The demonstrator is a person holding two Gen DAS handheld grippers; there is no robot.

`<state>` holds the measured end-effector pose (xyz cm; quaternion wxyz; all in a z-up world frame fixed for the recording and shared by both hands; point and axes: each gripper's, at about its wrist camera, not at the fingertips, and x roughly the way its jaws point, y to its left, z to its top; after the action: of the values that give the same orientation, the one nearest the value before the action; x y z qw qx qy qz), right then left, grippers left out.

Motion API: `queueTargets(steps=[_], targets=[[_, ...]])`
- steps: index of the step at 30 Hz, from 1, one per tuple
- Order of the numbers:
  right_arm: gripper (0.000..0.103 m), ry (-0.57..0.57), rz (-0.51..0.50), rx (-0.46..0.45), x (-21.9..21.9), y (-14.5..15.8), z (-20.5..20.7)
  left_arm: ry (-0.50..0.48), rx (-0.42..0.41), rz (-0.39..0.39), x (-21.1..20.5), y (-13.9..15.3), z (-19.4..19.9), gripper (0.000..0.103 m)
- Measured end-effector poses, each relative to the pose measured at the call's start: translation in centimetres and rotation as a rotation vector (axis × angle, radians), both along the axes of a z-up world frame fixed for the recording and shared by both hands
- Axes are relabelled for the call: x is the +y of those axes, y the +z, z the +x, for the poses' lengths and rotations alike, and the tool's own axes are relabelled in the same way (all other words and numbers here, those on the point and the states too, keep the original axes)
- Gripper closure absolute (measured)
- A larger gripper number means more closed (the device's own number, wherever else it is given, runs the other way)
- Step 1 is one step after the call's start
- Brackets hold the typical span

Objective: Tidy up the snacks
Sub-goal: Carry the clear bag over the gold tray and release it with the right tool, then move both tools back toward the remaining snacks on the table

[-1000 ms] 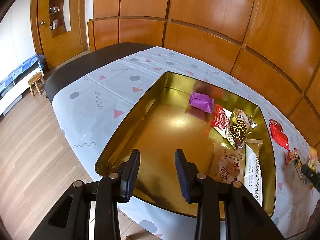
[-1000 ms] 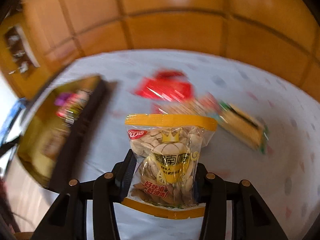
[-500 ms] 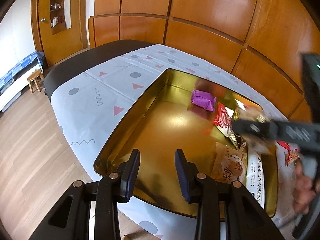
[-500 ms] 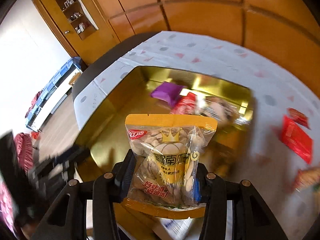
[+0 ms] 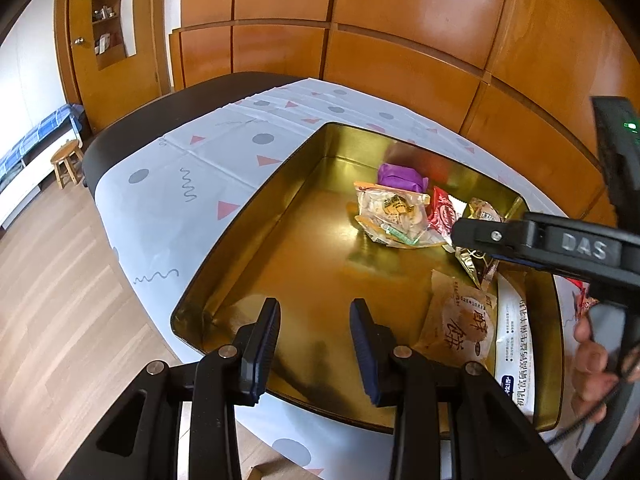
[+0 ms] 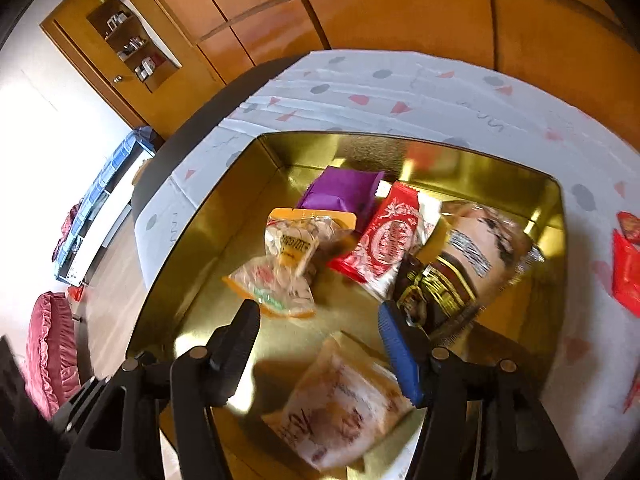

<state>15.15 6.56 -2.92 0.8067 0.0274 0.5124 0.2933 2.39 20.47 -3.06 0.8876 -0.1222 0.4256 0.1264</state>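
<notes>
A gold tin tray [image 5: 248, 216] sits on the patterned tablecloth. A clear, orange-edged bag of nuts [image 6: 288, 264] lies crumpled and blurred on the tray floor [image 6: 192, 240], just ahead of my right gripper [image 6: 320, 340], whose jaws are opening with nothing between them. In the left wrist view the nut bag [image 5: 390, 216] rests beside a purple packet [image 5: 400, 176] and a red packet [image 5: 442, 216]. My left gripper [image 5: 314, 344] hovers open and empty over the tray's near end. The right gripper [image 5: 472, 236] reaches in from the right.
The tray also holds a brown-and-gold packet [image 6: 460, 264], a tan biscuit bag [image 6: 344, 400] and a long white packet [image 5: 516, 344]. Red packets [image 6: 626, 268] lie on the cloth to the tray's right. A hand [image 5: 592, 356] grips the right tool. Wooden panelling stands behind the table.
My right gripper swung from the loose snacks to over the tray, then its jaws widened and the nut bag dropped out onto the tray floor. The left gripper stayed put.
</notes>
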Motion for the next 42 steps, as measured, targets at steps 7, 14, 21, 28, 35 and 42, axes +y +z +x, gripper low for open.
queueTargets(steps=[7, 14, 21, 28, 35, 42], targets=[[0.027, -0.02, -0.003, -0.073, -1.9, 1.9, -3.1, -0.023, -0.022, 0.02, -1.0, 0.8, -0.4, 0.067], [0.014, -0.054, -0.042, -0.206, -4.3, 4.3, -6.4, -0.054, -0.032, 0.029, -2.2, 1.2, -0.5, 0.067], [0.011, -0.121, -0.057, -0.246, -7.6, 4.9, -8.4, -0.101, -0.036, 0.047, -3.9, 1.6, -0.6, 0.067], [0.01, -0.161, -0.074, -0.255, -9.9, 4.7, -9.5, -0.139, -0.024, 0.054, -5.2, 1.4, -0.5, 0.067], [0.001, -0.232, -0.12, -0.246, -13.6, 3.5, -10.0, -0.177, -0.016, 0.051, -6.5, 1.3, -0.7, 0.067], [0.0, -0.333, -0.235, -0.194, -19.6, 1.0, -10.1, -0.217, -0.02, 0.051, -7.5, 1.5, -0.5, 0.067]])
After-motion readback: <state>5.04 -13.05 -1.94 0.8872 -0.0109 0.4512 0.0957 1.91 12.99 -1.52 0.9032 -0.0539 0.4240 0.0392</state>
